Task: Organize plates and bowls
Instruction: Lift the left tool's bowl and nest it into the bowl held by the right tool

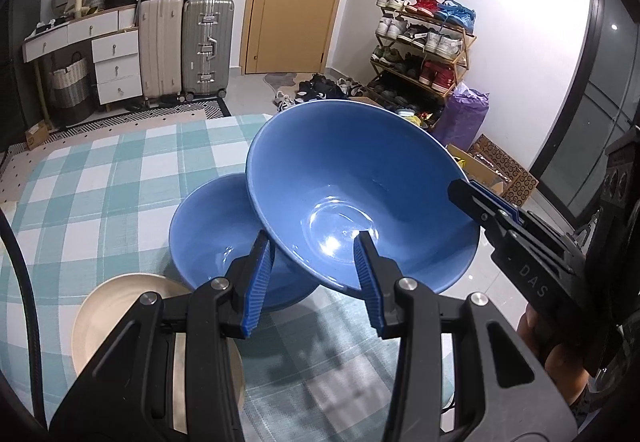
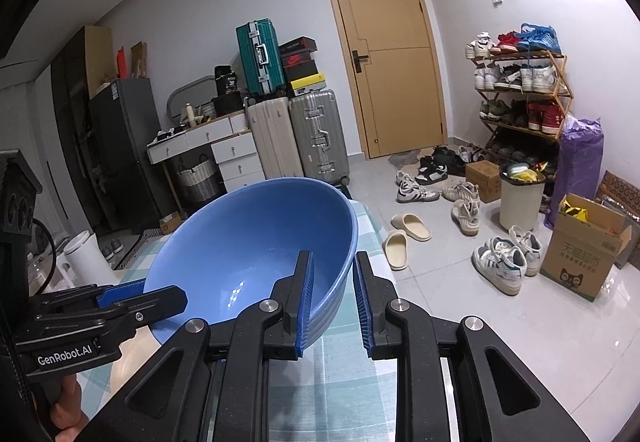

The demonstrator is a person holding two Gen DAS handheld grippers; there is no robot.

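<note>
Left gripper (image 1: pixel 316 274): jaws set narrow, clamped on the near rim of the upper blue bowl (image 1: pixel 360 193), one pad outside the wall and one inside. Right gripper (image 2: pixel 332 298): jaws nearly closed on the same bowl's opposite rim, the wall pinched between the two pads. The bowl is held clear of the checked tablecloth (image 1: pixel 100 181), above its right edge, tilted so its mouth faces up and toward the left gripper.

Left wrist view only: a second blue bowl (image 1: pixel 212 230) sits upright on the cloth directly below and partly under the lifted one; whether they touch cannot be told. A cream plate (image 1: pixel 116 306) lies just beside it at the near edge.

Right wrist view only: scattered shoes (image 2: pixel 416 189) and a cardboard box (image 2: pixel 580 254) on the floor.
</note>
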